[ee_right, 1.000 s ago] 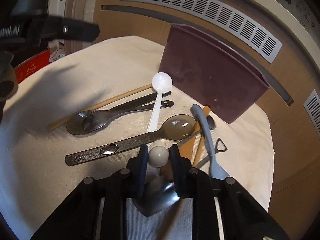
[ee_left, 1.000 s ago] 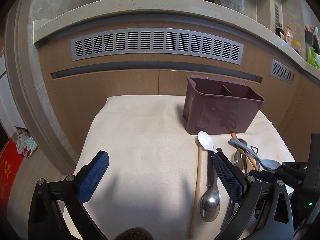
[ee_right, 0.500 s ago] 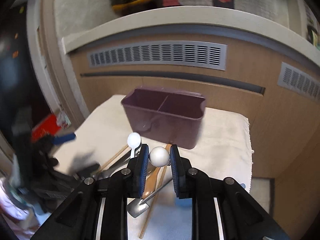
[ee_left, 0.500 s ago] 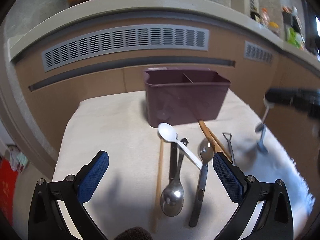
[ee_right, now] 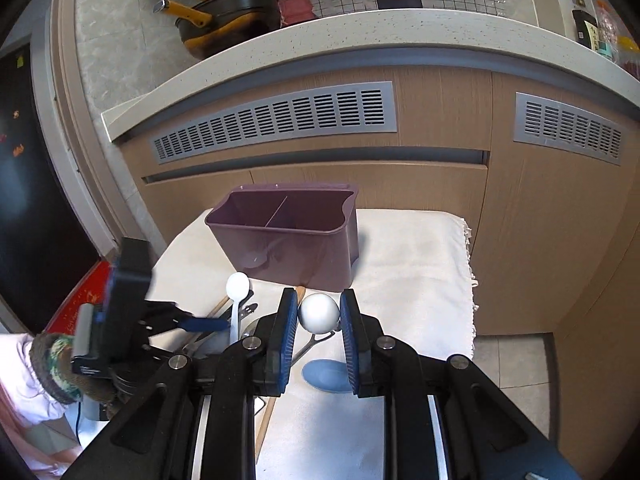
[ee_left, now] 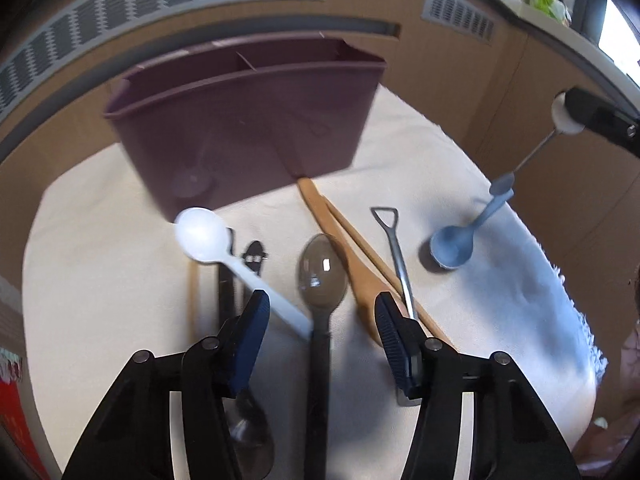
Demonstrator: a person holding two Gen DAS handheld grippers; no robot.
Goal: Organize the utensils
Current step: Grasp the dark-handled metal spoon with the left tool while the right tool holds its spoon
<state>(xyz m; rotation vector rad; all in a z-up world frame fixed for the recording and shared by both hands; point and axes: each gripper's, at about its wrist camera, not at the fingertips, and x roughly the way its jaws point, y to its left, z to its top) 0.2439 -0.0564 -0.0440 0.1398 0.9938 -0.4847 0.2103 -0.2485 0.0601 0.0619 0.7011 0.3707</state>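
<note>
A purple two-compartment utensil holder (ee_left: 248,128) (ee_right: 288,236) stands at the back of a cream cloth. Before it lie a white plastic spoon (ee_left: 200,236) (ee_right: 237,288), a dark clear spoon (ee_left: 322,272), wooden utensils (ee_left: 352,248), a thin metal tool (ee_left: 394,248) and dark spoons. My left gripper (ee_left: 320,316) is open, low over the dark spoon's handle. My right gripper (ee_right: 319,320) is shut on the white ball end (ee_right: 319,313) of a utensil that hangs down to the blue spoon (ee_left: 454,240) (ee_right: 326,376) at the cloth's right side.
Wooden cabinet fronts with grey vents (ee_right: 276,124) rise behind the table. A counter above holds a black pot (ee_right: 224,28). The cloth's fringed right edge (ee_right: 468,264) drops off to the floor. A red object (ee_left: 8,412) is at the lower left.
My right gripper has lifted the ball-ended utensil off the pile and swung upright. My left gripper has moved forward and down over the utensils, and its fingers have closed in partway.
</note>
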